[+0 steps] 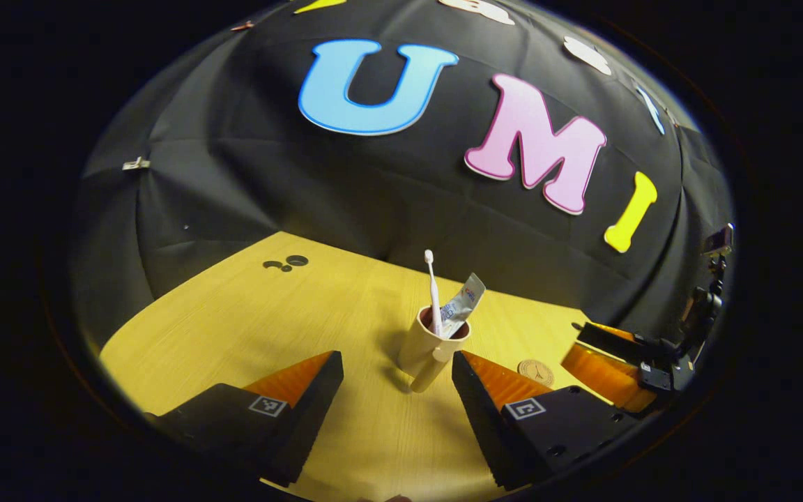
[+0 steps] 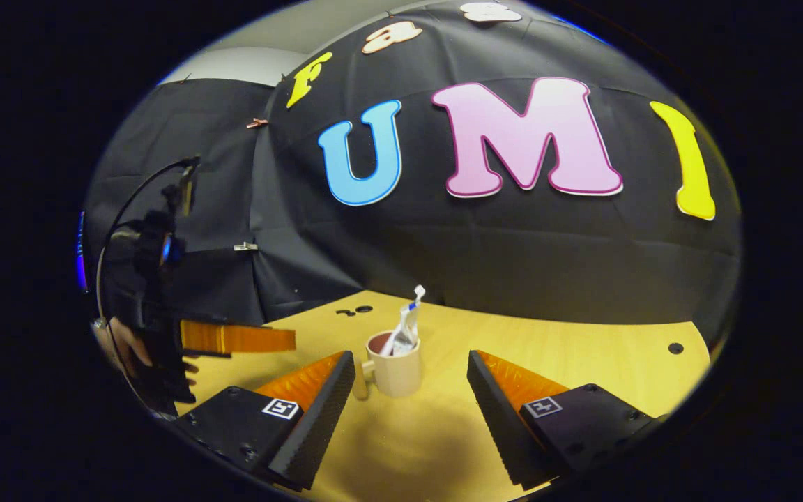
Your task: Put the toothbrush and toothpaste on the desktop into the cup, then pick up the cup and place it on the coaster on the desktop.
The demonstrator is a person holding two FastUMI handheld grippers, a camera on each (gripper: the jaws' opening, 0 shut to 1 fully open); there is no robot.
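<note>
Standing on the desktop (image 1: 248,328), the cup (image 1: 429,345) already holds the toothbrush (image 1: 432,289) and toothpaste (image 1: 463,303), just ahead between the left gripper's (image 1: 397,380) wide-open fingers; the coaster (image 1: 535,371) lies just beyond its right finger. The right gripper (image 2: 412,380) also gapes empty before the cup. A grasp off the handle could tip it, spilling both

Wedge-shaped tongs (image 1: 394,390), square tag markings, screws
</note>
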